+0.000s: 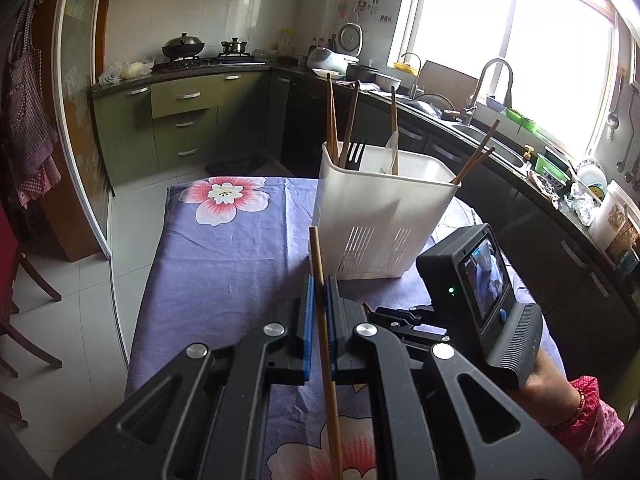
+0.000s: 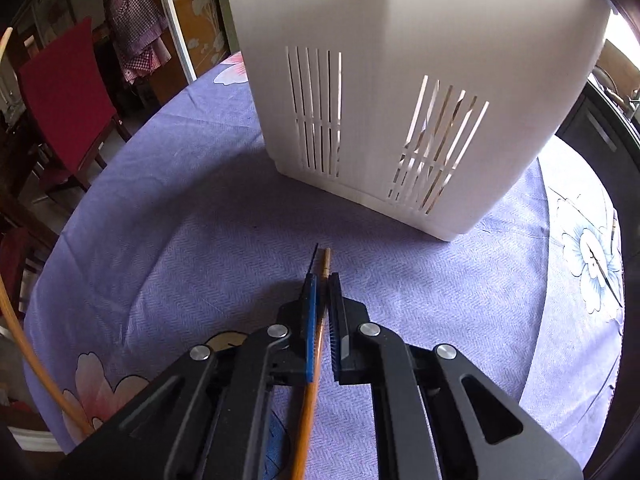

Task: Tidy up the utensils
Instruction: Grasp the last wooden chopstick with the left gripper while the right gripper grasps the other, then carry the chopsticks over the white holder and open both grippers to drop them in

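A white slotted utensil holder [image 1: 376, 216] stands on the purple flowered cloth [image 1: 224, 248]; several chopsticks [image 1: 331, 116], a black fork [image 1: 356, 154] and a white utensil stick up out of it. My left gripper [image 1: 319, 280] is shut on a wooden chopstick [image 1: 320, 264], held in front of the holder's near left corner. My right gripper [image 2: 323, 278] is shut on another wooden chopstick [image 2: 325, 260], low over the cloth just before the holder [image 2: 400, 80]. The right gripper's body [image 1: 480, 280] shows to the right in the left wrist view.
Kitchen counters with a sink and tap [image 1: 492, 80] run along the right, a stove with pots [image 1: 184, 46] at the back. A red chair [image 2: 64, 92] stands left of the table. A curved orange strip [image 2: 16, 320] shows at the left edge of the right wrist view.
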{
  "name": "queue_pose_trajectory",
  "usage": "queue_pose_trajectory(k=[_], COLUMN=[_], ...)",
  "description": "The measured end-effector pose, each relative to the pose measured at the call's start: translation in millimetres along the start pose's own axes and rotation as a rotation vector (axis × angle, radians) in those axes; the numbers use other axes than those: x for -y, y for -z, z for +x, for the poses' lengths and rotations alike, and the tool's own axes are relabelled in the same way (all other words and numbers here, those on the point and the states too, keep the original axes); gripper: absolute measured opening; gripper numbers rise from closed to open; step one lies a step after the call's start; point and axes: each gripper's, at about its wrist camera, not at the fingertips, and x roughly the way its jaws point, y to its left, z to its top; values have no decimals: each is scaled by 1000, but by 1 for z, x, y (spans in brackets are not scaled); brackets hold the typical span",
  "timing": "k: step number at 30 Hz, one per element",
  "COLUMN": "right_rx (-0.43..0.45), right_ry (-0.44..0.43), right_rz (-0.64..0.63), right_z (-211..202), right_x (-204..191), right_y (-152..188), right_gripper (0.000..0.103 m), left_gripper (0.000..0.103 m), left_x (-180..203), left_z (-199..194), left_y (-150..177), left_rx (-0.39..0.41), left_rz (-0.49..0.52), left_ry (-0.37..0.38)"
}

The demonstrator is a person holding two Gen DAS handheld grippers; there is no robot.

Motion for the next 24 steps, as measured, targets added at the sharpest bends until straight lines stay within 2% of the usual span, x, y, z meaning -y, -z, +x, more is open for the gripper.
queue_pose_trajectory(k=[7,13,17,24], right_rx=[86,224,309,371], right_ry=[-29,-62,-70,-63], right_rz=[27,38,47,38], right_z=[-33,-94,-136,-177], right_x=[5,9,16,22], right_y=[5,10,25,44], right_gripper=[6,6,6,6], left_gripper=[6,5,5,5], left_x=[1,9,12,23], left_z=[0,-9,-17,-31], left_y=[2,0,-2,-5], left_rx=[1,25,39,70], left_rz=[5,25,31,57], left_ry=[2,9,17,23])
